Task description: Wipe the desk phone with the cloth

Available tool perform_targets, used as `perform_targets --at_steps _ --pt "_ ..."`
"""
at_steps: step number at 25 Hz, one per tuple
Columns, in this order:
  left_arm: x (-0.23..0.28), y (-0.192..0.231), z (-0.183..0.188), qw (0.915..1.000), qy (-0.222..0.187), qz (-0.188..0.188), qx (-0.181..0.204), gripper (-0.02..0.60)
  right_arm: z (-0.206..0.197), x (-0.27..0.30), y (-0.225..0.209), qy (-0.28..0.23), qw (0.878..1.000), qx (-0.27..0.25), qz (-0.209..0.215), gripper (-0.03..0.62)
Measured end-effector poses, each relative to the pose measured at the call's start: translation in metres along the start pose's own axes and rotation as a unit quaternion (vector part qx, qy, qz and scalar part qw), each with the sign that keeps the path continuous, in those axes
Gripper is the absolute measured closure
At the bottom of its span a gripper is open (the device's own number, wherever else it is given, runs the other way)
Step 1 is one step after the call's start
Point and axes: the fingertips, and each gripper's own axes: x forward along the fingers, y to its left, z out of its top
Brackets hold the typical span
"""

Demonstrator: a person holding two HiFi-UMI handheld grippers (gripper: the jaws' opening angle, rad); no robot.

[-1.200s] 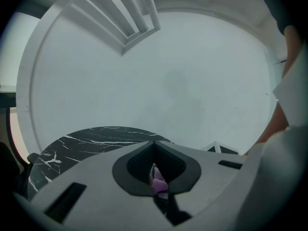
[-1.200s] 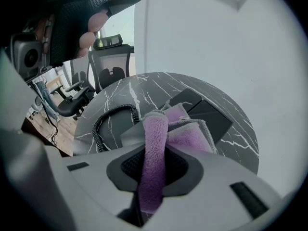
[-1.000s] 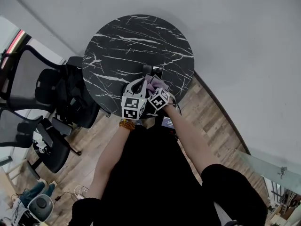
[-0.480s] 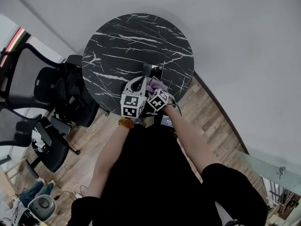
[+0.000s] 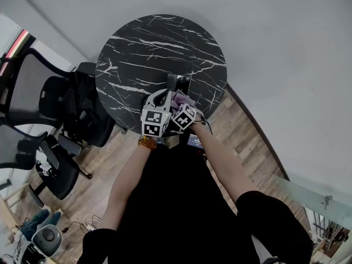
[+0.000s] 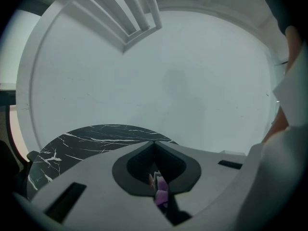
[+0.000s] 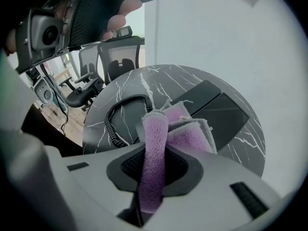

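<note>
The black desk phone (image 5: pixel 179 83) sits near the front right edge of the round black marble table (image 5: pixel 143 43). In the right gripper view the phone (image 7: pixel 216 107) lies flat with its coiled cord (image 7: pixel 118 117) to the left. A purple cloth (image 7: pixel 190 129) is draped over the phone's near end. My right gripper (image 7: pixel 154 150) is shut on a rolled fold of it. My left gripper (image 6: pixel 155 150) points up toward the wall, shut, with a small bit of purple cloth (image 6: pixel 161 186) pinched between its jaws. In the head view both grippers, left (image 5: pixel 165 96) and right (image 5: pixel 179 102), meet at the cloth (image 5: pixel 180 99).
Black mesh office chairs (image 5: pixel 60 98) stand left of the table on the wooden floor (image 5: pixel 247 136). A grey wall runs behind the table. Cables and a small device lie on the floor at lower left (image 5: pixel 47 238).
Both grippers stay together at the cloth by the phone; they have shifted only slightly.
</note>
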Motion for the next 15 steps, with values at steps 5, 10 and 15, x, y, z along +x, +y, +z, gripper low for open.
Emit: perform_targets --at_steps 5,10,15 --pt "0.0004 -0.001 -0.0009 1.0 0.001 -0.001 -0.001 0.568 -0.0038 0.0023 0.0041 0.009 1.0 0.004 0.021 0.525" --pt "0.0002 -0.0028 -0.0035 1.0 0.004 -0.002 0.001 0.569 -0.004 0.0018 0.0075 0.022 0.999 -0.005 0.046 0.526" --pt "0.0008 0.0005 -0.002 1.0 0.004 0.001 0.0 0.568 0.0029 0.0043 0.008 0.017 0.998 -0.005 0.052 0.526"
